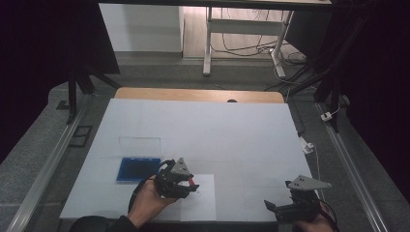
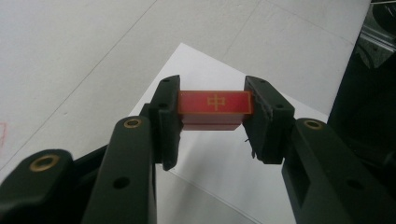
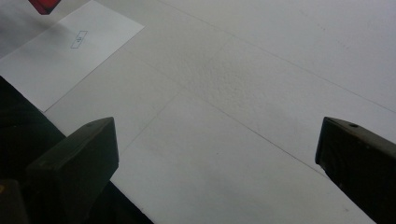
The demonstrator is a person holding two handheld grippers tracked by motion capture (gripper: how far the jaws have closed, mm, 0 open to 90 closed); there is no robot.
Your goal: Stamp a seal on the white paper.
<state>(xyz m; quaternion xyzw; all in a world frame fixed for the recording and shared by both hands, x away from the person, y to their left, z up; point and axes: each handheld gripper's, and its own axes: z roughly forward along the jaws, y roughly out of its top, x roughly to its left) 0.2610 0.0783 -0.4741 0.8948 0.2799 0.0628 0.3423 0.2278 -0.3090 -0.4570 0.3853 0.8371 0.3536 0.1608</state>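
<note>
Forearm and hand enter the high view at 6 o'clock, left gripper (image 1: 186,182) over a white paper sheet (image 1: 205,203), red block (image 1: 193,182) between its tips; blue tray (image 1: 138,169) at its 9 o'clock, right gripper (image 1: 285,205) well apart at 3 o'clock. Left gripper view: jaws clamped on the red block (image 2: 215,102), gold character on its face, raised above the paper sheet (image 2: 219,154). Right gripper view: jaws wide, nothing between them; printed rectangle (image 3: 79,39) on the sheet at 11 o'clock, red block (image 3: 44,5) above it.
</note>
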